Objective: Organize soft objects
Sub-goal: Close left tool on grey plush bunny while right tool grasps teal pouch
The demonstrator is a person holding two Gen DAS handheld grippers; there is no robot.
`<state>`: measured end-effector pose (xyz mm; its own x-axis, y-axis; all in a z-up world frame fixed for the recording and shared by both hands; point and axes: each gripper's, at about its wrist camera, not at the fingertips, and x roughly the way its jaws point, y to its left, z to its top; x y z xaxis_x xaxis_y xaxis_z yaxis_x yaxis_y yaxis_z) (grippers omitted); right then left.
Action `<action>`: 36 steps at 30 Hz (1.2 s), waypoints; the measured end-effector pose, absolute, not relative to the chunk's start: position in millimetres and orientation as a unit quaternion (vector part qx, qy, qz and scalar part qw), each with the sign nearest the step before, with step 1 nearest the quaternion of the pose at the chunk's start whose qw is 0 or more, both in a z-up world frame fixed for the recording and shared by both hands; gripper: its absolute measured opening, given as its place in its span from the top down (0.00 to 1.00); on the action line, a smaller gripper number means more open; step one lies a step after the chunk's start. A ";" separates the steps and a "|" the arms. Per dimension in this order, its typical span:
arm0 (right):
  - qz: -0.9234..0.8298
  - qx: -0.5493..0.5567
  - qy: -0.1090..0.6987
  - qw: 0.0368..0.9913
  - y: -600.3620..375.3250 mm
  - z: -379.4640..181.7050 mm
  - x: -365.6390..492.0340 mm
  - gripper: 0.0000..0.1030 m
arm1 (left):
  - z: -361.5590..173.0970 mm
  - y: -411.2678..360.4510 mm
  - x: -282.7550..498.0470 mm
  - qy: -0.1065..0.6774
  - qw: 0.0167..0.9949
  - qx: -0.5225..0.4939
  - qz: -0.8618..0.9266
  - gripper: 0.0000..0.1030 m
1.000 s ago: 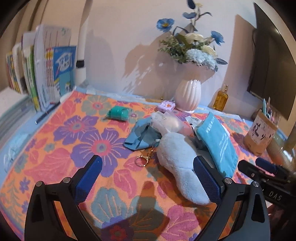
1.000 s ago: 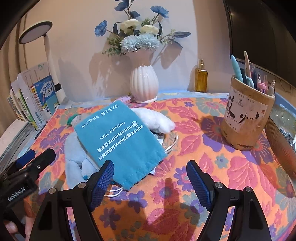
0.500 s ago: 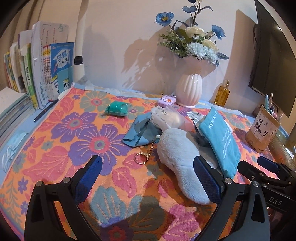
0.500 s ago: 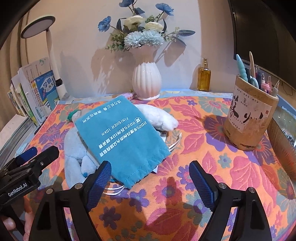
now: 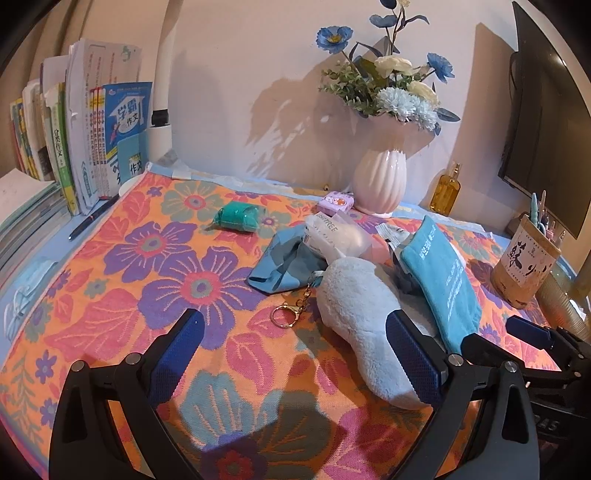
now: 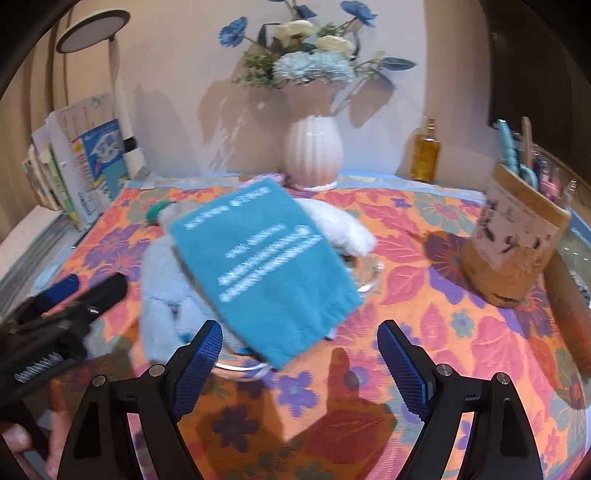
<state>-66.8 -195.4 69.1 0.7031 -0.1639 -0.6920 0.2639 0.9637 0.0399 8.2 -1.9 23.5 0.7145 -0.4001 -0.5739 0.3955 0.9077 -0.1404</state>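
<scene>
Left view only: green roll (image 5: 239,218), blue cloth (image 5: 286,264), keyring (image 5: 285,316), clear packet (image 5: 334,234), small pink box (image 5: 337,201), all ahead of the left tool (image 5: 291,354); right view only: lamp head (image 6: 92,31) up left, part of a hand (image 6: 33,441) at bottom left; right view blurred, pouch text unreadable there.

Left tool open, nothing between its pads; plush toy (image 5: 364,319) lies just ahead, touching near its right pad; teal pouch (image 5: 441,280) lies on the plush pile, ahead-right. Right tool (image 6: 300,363) open wide, empty, pouch's hem (image 6: 295,332) just ahead between the pads' lines, not touched.

Bench under a floral cloth (image 5: 155,266); books (image 5: 96,140) far left, white vase (image 5: 380,184) with flowers at the wall, amber bottle (image 5: 447,190), pen holder (image 5: 524,266) ahead-right, dark screen (image 5: 550,122).

Versus a second ago: left view about the same; right tool slightly wider, pouch now sits closer to its pads.
</scene>
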 end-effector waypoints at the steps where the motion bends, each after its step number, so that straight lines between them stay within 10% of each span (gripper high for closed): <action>1: -0.103 0.078 0.369 0.921 -192.7 71.1 -64.0 0.18 | 23.3 -1.6 8.8 0.312 0.926 -0.004 -0.214 0.04; 12: -0.105 0.063 0.389 0.913 -183.8 65.1 -25.4 0.19 | 20.2 5.5 14.1 0.317 0.925 -0.023 -0.208 0.06; 19: -0.092 0.091 0.373 0.919 -194.6 68.8 -32.7 0.86 | 21.3 -10.6 11.0 0.326 0.919 0.024 -0.221 0.06; 22: -0.117 0.069 0.356 0.924 -194.9 79.8 -43.2 0.90 | 24.3 -14.1 14.1 0.349 0.905 0.008 -0.241 0.06; 28: -0.123 0.099 0.351 0.923 -217.6 90.8 -62.7 0.91 | 18.6 -30.3 27.9 0.397 0.878 -0.023 -0.264 0.06; 33: -0.095 0.108 0.377 0.915 -224.6 86.0 -68.8 0.85 | 11.4 -44.9 43.9 0.411 0.873 -0.033 -0.260 0.32; 36: -0.104 0.132 0.384 0.908 -238.3 77.4 -67.7 0.42 | 9.0 -50.3 50.0 0.409 0.868 -0.041 -0.277 0.44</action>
<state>-67.7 -238.3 77.4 0.6834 -0.0870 -0.7249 0.2903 0.9434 0.1605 50.0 -50.3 9.0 0.5107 -0.5156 -0.6880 0.4480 0.8426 -0.2988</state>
